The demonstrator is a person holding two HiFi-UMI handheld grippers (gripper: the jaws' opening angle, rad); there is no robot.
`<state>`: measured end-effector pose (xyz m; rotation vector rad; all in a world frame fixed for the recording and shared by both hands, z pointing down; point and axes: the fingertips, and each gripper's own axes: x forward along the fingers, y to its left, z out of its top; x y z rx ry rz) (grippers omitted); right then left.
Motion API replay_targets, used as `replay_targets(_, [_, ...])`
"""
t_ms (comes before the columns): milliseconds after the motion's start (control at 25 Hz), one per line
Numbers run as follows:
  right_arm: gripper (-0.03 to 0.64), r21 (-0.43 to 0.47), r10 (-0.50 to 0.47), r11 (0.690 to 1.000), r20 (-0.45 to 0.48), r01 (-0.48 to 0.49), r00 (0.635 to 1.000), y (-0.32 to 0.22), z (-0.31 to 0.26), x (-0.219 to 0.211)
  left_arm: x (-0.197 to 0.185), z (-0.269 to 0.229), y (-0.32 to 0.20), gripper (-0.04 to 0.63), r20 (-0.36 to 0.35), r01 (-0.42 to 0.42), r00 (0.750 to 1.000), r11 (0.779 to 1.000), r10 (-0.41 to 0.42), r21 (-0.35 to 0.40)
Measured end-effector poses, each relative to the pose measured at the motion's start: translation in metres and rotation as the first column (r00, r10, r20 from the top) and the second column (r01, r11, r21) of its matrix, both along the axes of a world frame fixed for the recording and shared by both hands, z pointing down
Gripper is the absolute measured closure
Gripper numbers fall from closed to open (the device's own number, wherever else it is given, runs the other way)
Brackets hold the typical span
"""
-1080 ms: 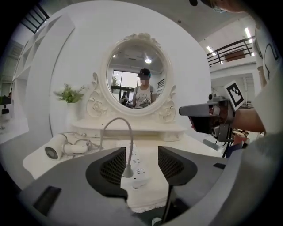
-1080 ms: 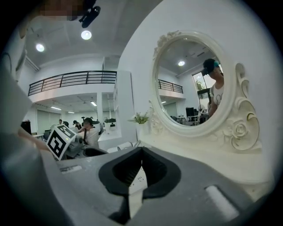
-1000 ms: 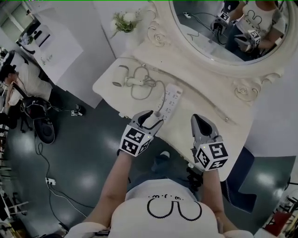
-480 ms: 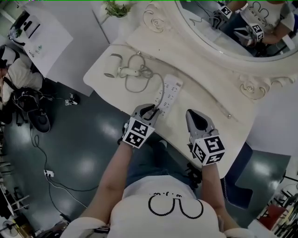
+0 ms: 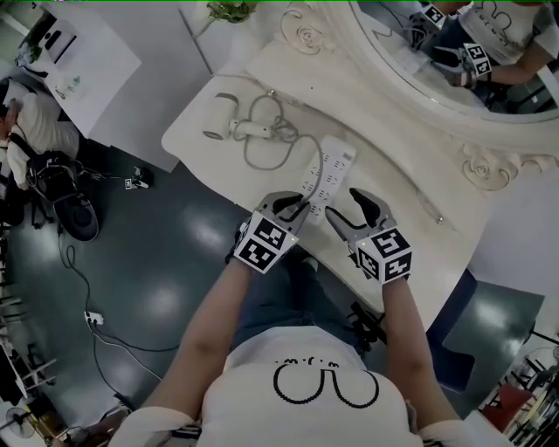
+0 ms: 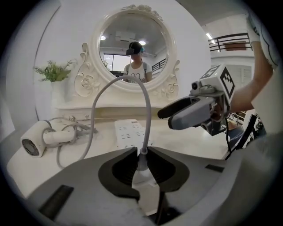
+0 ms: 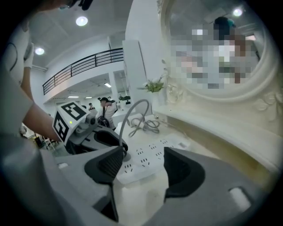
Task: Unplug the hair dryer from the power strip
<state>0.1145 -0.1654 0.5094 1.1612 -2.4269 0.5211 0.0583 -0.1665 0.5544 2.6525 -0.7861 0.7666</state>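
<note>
A white power strip (image 5: 330,170) lies on the cream vanity table, and a white hair dryer (image 5: 229,129) lies to its far left with its grey cord (image 5: 262,144) looped beside it. My left gripper (image 5: 297,206) is at the strip's near end. Its jaws have just been closing, and they are shut on the dryer's plug (image 6: 140,170), from which the cord (image 6: 143,101) arches upward. My right gripper (image 5: 349,215) is close on the right. Its jaws have just been opening, and they stand open over the strip's near end (image 7: 152,156), gripping nothing.
The vanity table (image 5: 410,236) carries a large oval mirror (image 5: 454,52) in a carved frame at the back, with a green plant (image 5: 231,10) at the far left. The table's front edge runs just under both grippers. A person (image 5: 26,131) sits far left, near cables on the floor.
Both grippers came down to the strip's near end. The left gripper's jaws closed on the plug. The right gripper shifted left toward the strip and its jaws opened.
</note>
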Motion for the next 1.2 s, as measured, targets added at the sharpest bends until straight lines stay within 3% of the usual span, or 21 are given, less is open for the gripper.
replay_targets(120, [0.282,-0.025,-0.104,0.994,-0.062,0.103,0.993,-0.010,0.019,-0.009,0.000,0.002,-0.001,0.528,-0.005,-0.023,1.000,1.000,0.023,-0.012])
replay_targets(480, [0.282,-0.097,-0.279,0.960,-0.227,0.264,0.933,-0.032,0.060,-0.019,0.000,0.001,0.001,0.528,0.006,-0.065,0.998,0.998,0.065,-0.024])
replay_targets(560, [0.282,-0.097,-0.282,0.959,-0.230,0.266,0.931,-0.032,0.062,-0.018,0.000,0.000,0.000,0.529,-0.016,-0.046,0.999,0.998,0.045,-0.040])
replay_targets(680, [0.282,-0.092,-0.277,0.961,-0.228,0.263,0.933,-0.032,0.061,-0.018,-0.001,-0.007,-0.001,0.529,-0.116,0.024,0.992,0.989,-0.041,-0.145])
replay_targets(760, [0.282,-0.100,-0.273,0.962,-0.233,0.256,0.933,-0.032,0.061,-0.019,-0.002,-0.009,-0.003,0.529,-0.140,0.056,0.986,0.979,-0.084,-0.196])
replay_targets(840, [0.282,-0.115,-0.265,0.963,-0.239,0.244,0.934,-0.032,0.062,-0.019,-0.002,-0.010,-0.002,0.537,-0.105,0.061,0.991,0.984,-0.080,-0.169])
replay_targets(960, [0.282,-0.140,-0.261,0.962,-0.239,0.233,0.935,-0.031,0.060,-0.018,0.001,-0.009,0.002,0.543,0.015,0.010,1.000,1.000,-0.010,0.002])
replay_targets(1040, [0.282,-0.147,-0.262,0.962,-0.236,0.232,0.936,-0.031,0.061,-0.015,0.004,-0.009,0.006,0.543,0.084,-0.045,0.996,0.994,0.037,0.095])
replay_targets(1120, [0.282,-0.145,-0.262,0.962,-0.242,0.232,0.934,-0.032,0.061,-0.015,0.002,-0.008,0.003,0.543,0.058,-0.029,0.998,0.998,0.025,0.056])
replay_targets(1200, [0.284,-0.143,-0.259,0.963,-0.256,0.229,0.931,-0.031,0.061,-0.017,-0.002,-0.008,-0.001,0.543,-0.031,0.043,0.998,0.997,-0.045,-0.066])
